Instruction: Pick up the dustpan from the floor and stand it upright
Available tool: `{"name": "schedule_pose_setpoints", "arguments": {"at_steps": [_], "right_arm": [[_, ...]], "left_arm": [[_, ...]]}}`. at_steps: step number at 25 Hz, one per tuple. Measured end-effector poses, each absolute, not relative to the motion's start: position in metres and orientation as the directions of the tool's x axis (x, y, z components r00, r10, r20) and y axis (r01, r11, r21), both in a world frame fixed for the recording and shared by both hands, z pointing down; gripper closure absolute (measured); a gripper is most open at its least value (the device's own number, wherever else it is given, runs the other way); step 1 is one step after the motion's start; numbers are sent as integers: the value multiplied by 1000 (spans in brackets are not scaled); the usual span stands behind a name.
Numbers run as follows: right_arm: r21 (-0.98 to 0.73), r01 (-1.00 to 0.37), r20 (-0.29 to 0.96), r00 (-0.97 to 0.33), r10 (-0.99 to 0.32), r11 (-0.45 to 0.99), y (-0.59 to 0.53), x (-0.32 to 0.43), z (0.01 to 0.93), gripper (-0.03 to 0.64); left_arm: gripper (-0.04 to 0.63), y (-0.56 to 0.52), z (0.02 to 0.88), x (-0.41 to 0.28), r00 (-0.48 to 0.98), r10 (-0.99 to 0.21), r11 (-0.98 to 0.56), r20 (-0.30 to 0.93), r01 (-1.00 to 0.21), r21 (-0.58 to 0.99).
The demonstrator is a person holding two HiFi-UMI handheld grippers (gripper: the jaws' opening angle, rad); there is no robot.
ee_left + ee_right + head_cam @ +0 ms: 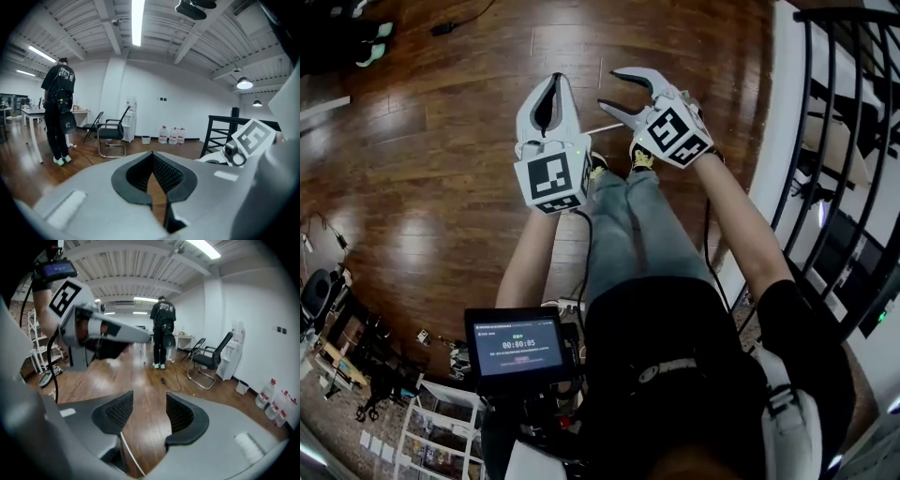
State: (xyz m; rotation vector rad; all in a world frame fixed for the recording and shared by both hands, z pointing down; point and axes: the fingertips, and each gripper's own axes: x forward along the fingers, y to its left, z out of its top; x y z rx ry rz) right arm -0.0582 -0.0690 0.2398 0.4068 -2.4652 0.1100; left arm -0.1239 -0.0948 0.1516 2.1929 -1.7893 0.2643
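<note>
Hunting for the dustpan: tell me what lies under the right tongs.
Wood floor and a thin pale rod lie beneath the right tongs; the rod's ends are covered.

The left forearm (pixel 528 262) and right forearm (pixel 739 220) reach forward on either side of the legs (pixel 628 225). Beyond the legs, the left gripper (pixel 554 82) has its jaws closed together, and the right gripper (pixel 611 89) holds its jaws apart.

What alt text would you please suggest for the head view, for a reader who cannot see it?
Looking steeply down, a person holds two claws out over a dark wooden floor: the left claw shut, the right claw open. Below are their jeans and a small screen.
</note>
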Motion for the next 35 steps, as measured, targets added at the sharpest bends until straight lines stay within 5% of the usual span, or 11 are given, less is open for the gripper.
{"name": "schedule_pose_setpoints", "arguments": {"at_steps": [7,14,27,35], "right_arm": [[-63,-20,852,-522,44,998,-3,-49,448,370],[-225,97,903,-353,245,970,81,-23,607,379],[-313,167,928,-156,338,935,117,1,874,391],[-235,200,962,-89,257,951,114,-5,953,439]], "left_arm": [[577,-71,269,-172,96,-888,-64,449,-994,86],[577,-32,380,-186,47,-848,2,527,-996,93],[577,19,574,-194,22,-829,23,559,-997,74],[577,39,628,-201,12,-808,39,589,-997,73]]}}
